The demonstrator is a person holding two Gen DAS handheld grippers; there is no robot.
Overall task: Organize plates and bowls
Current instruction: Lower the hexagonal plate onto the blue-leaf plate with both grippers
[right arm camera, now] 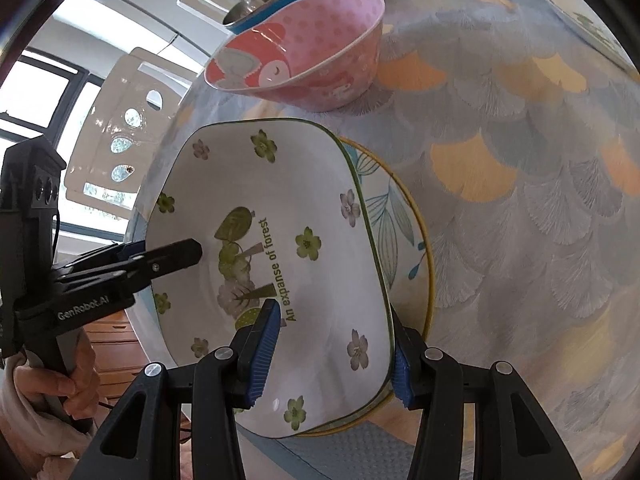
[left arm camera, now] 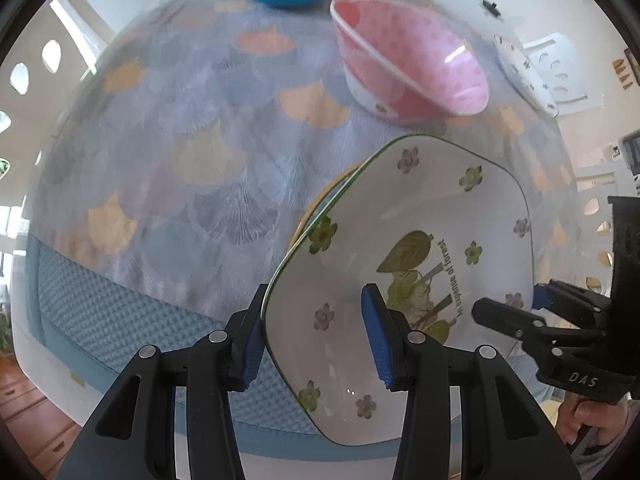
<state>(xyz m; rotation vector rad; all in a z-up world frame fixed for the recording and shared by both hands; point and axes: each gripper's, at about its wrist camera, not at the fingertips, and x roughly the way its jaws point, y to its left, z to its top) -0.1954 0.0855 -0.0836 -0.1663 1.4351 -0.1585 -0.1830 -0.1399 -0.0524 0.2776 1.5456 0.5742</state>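
Floral square plate (right arm camera: 280,240) over yellow-rimmed plate (right arm camera: 404,216), pink bowl (right arm camera: 304,52) beyond

We see our left black plastic tongs (left arm camera: 316,336) with ribbed blue pads (left arm camera: 378,332) and round silver screws on the linkages. Our right black plastic tongs (right arm camera: 330,350) match them, white "DAS" lettering showing on their body in the left view. The left tool's handle reads "GenRobot.AI". A pale, light-coloured sleeve (right arm camera: 24,404) covers the left wrist.

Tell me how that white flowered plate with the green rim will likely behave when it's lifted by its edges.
The white flowered plate looks glazed, so probably stiff but slippery. Each tool grips only a rim, left tool, right tool, so it may tilt. It probably chips if dropped on the yellow-rimmed plate.
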